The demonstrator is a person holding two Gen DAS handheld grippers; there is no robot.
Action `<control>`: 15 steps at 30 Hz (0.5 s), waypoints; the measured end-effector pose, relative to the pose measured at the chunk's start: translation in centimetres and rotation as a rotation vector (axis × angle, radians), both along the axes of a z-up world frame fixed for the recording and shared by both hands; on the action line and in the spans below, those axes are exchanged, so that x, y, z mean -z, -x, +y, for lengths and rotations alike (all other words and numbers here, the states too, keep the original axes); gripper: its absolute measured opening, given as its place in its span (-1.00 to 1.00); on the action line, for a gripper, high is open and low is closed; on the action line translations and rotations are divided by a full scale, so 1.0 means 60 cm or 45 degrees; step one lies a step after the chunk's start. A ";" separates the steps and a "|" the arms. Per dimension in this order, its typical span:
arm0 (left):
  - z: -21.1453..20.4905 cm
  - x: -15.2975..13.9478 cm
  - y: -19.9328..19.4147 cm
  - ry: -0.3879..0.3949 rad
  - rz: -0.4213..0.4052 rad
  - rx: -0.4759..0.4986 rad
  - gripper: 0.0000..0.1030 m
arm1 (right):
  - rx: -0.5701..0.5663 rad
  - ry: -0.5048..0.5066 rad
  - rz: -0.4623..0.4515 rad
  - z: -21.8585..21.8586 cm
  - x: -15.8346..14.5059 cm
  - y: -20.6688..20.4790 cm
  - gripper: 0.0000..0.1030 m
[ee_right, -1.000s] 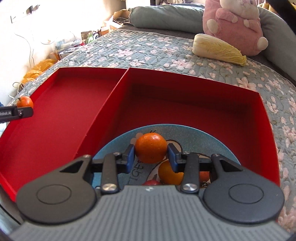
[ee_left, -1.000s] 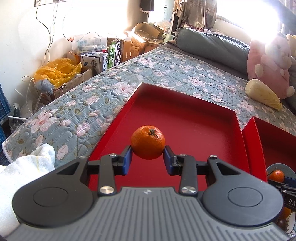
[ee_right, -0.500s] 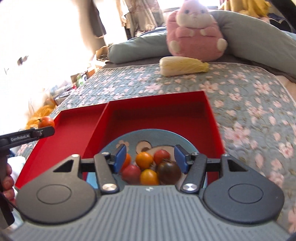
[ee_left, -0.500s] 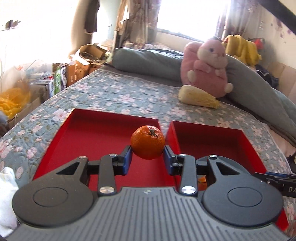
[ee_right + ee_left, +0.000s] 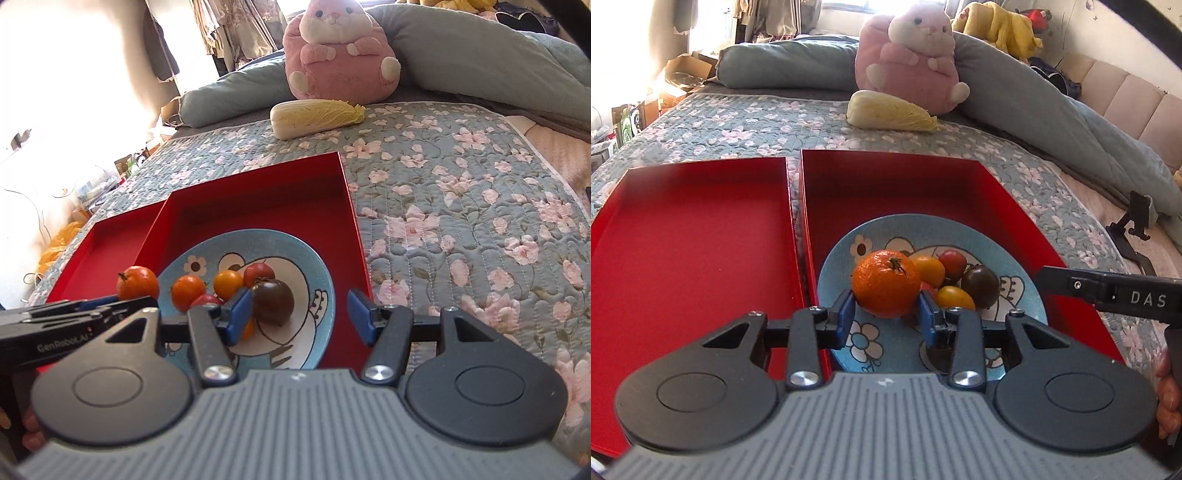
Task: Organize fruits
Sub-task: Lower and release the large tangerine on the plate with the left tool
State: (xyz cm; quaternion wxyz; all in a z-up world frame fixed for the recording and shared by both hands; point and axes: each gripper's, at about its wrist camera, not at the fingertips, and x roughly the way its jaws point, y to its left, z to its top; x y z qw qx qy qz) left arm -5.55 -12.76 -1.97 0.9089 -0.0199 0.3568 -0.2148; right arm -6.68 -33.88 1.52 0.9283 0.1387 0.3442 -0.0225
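The tangerine (image 5: 885, 283) was squeezed tight between the two blue pads (image 5: 845, 318) of the left gripper (image 5: 886, 319). It hung in the air over the blue plate (image 5: 908, 229), above the plate's rim at 9 o'clock. Its green stem pointed up.

On the plate lay a little heap of small fruits. There was a dark tomato (image 5: 272, 301), a red tomato (image 5: 259, 272), a yellow one (image 5: 228, 284) and a small orange one (image 5: 187, 292). They sat close together and touched each other.

The right gripper (image 5: 299, 314) was on the plate's 3 o'clock side. Its jaws had just been opening and now stood apart. They held nothing. The dark tomato lay on the plate just past the left pad.

The plate sat inside a red tray (image 5: 997, 192). A second red tray (image 5: 683, 240) lay right beside it at 9 o'clock, with a thin gap between them.

Both trays lay on a flowery quilt (image 5: 461, 184). At 12 o'clock on the quilt was a cabbage (image 5: 890, 117), and a pink plush bunny (image 5: 908, 55) sat just behind it.
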 end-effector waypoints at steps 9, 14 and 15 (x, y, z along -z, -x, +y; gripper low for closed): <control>-0.031 0.022 0.010 -0.100 0.013 0.119 -0.16 | -0.041 0.022 -0.007 0.019 -0.008 0.001 0.16; -0.022 0.015 0.016 -0.108 0.002 0.101 -0.03 | -0.063 0.025 -0.020 0.034 -0.021 0.009 0.16; -0.020 0.011 0.019 -0.107 -0.005 0.094 0.06 | -0.067 0.029 -0.022 0.037 -0.024 0.010 0.16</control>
